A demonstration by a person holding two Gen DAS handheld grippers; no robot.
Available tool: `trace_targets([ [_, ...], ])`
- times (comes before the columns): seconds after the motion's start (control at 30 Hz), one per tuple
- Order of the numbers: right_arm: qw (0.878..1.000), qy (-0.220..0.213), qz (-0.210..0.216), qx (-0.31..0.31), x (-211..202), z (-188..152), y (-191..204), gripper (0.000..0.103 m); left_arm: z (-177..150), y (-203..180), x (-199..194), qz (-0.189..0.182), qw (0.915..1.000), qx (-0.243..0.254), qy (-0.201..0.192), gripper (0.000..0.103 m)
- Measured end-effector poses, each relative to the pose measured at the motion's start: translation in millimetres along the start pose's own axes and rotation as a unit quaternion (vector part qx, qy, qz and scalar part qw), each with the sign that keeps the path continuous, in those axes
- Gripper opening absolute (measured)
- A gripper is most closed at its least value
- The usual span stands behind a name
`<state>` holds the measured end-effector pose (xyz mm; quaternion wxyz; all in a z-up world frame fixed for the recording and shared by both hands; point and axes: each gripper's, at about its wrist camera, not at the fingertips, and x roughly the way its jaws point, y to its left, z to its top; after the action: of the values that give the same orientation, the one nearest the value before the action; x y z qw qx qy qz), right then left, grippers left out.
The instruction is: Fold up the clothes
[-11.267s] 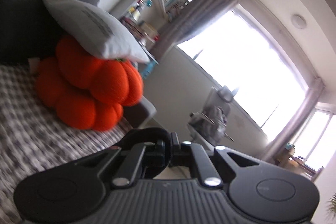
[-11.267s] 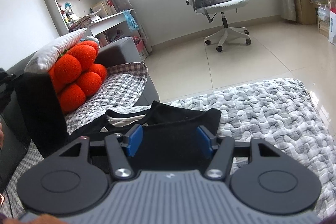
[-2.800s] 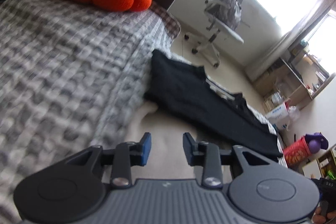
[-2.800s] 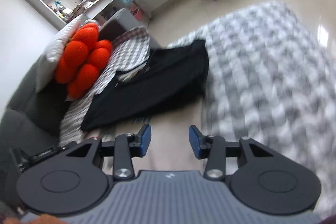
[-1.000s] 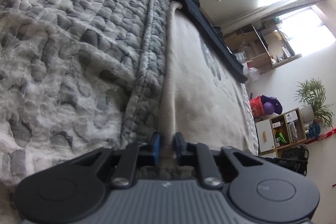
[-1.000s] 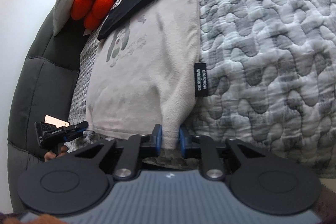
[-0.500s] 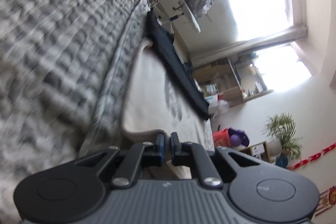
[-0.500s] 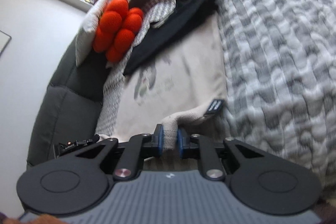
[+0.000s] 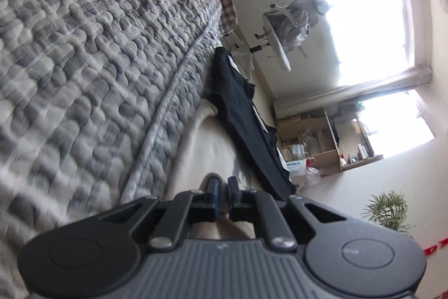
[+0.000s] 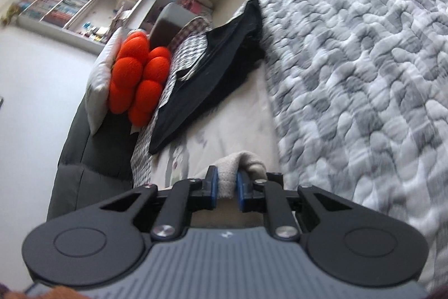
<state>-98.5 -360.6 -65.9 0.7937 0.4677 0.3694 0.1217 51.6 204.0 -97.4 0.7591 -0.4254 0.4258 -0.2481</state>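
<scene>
A cream fleece garment (image 10: 229,128) with a grey print lies spread on the grey quilted cover (image 10: 364,60). My right gripper (image 10: 226,184) is shut on a bunched near corner of it, lifted off the cover. In the left wrist view the same cream garment (image 9: 204,147) runs away from me, and my left gripper (image 9: 221,195) is shut on its other near corner. A black garment (image 10: 212,60) lies flat just beyond the cream one; in the left wrist view the black garment (image 9: 240,114) shows as a dark strip.
An orange pumpkin-shaped cushion (image 10: 137,74) and a white pillow (image 10: 98,80) lean on the dark sofa back (image 10: 84,159). Beyond the bed stand an office chair (image 9: 282,27), shelves (image 9: 322,139) and a potted plant (image 9: 389,209). The quilted cover (image 9: 84,60) stretches wide on both sides.
Both grippers, shut on the cream garment's near corners, have risen and carried the hem forward toward the black garment; the lifted edge now bunches higher between the right fingers.
</scene>
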Motion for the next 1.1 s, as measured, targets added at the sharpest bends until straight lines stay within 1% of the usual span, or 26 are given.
trace_targets([
  [0.17, 0.999, 0.008, 0.004, 0.034, 10.5, 12.9, -12.9, 0.017, 12.6, 6.3, 18.8, 0.015, 0.9998, -0.015, 0.002, 0.006],
  [0.27, 0.998, 0.011, 0.01, 0.054, 15.2, 19.7, -19.8, 0.019, 16.8, 7.7, 23.3, 0.012, 0.9998, -0.016, 0.005, 0.007],
  [0.33, 0.998, 0.002, 0.022, 0.059, 11.2, 22.0, -21.4, 0.021, 20.1, 6.7, 22.0, 0.007, 0.9999, -0.012, 0.002, 0.014],
  [0.37, 0.998, -0.009, 0.029, 0.058, 7.3, 23.1, -21.8, 0.027, 21.8, 5.3, 19.7, 0.003, 1.0, -0.005, -0.003, 0.025],
  [0.4, 0.998, -0.02, 0.036, 0.057, 3.3, 24.1, -22.1, 0.037, 22.6, 3.7, 17.1, 0.001, 1.0, 0.002, -0.008, 0.033],
  [0.47, 0.996, -0.041, 0.05, 0.056, -4.6, 26.1, -22.8, 0.044, 24.3, 0.5, 11.9, -0.004, 0.9997, 0.017, -0.018, 0.036],
  [0.5, 0.996, -0.049, 0.051, 0.053, -7.7, 27.1, -23.1, 0.044, 24.9, -2.1, 10.4, -0.001, 0.9994, 0.028, -0.021, 0.036],
  [0.53, 0.996, -0.055, 0.046, 0.045, -10.2, 27.9, -22.6, 0.044, 25.4, -5.1, 9.5, 0.005, 0.9989, 0.04, -0.023, 0.037],
  [0.6, 0.997, -0.063, 0.031, 0.022, -14.2, 28.5, -20.4, 0.044, 24.2, -13.8, 9.3, 0.025, 0.996, 0.083, -0.023, 0.037],
  [0.67, 0.998, -0.063, 0.012, -0.009, -13.9, 26.2, -15.7, 0.044, 20.0, -23.5, 11.4, 0.038, 0.9907, 0.13, -0.016, 0.037],
  [0.7, 0.998, -0.064, 0.001, -0.03, -12.9, 24.1, -11.7, 0.044, 17.1, -29.2, 13.2, 0.047, 0.9866, 0.156, -0.014, 0.037],
  [0.77, 0.995, -0.064, -0.025, -0.077, -9.1, 19.2, -1.8, 0.044, 10.6, -39.9, 17.3, 0.066, 0.9761, 0.207, -0.011, 0.037],
  [0.83, 0.989, -0.064, -0.05, -0.121, -4.2, 14.3, 7.8, 0.044, 4.7, -46.9, 21.3, 0.085, 0.9648, 0.248, -0.007, 0.037],
  [0.93, 0.978, -0.066, -0.08, -0.181, 6.5, 6.5, 21.3, 0.044, -1.1, -52.5, 28.4, 0.105, 0.9512, 0.29, -0.002, 0.037],
  [1.0, 0.972, -0.065, -0.092, -0.207, 14.4, 2.6, 26.8, 0.044, -4.3, -55.1, 33.0, 0.116, 0.943, 0.312, -0.001, 0.037],
  [1.1, 0.969, -0.055, -0.098, -0.221, 27.4, 2.7, 29.2, 0.044, -8.0, -58.8, 38.1, 0.126, 0.9338, 0.335, -0.001, 0.037],
])
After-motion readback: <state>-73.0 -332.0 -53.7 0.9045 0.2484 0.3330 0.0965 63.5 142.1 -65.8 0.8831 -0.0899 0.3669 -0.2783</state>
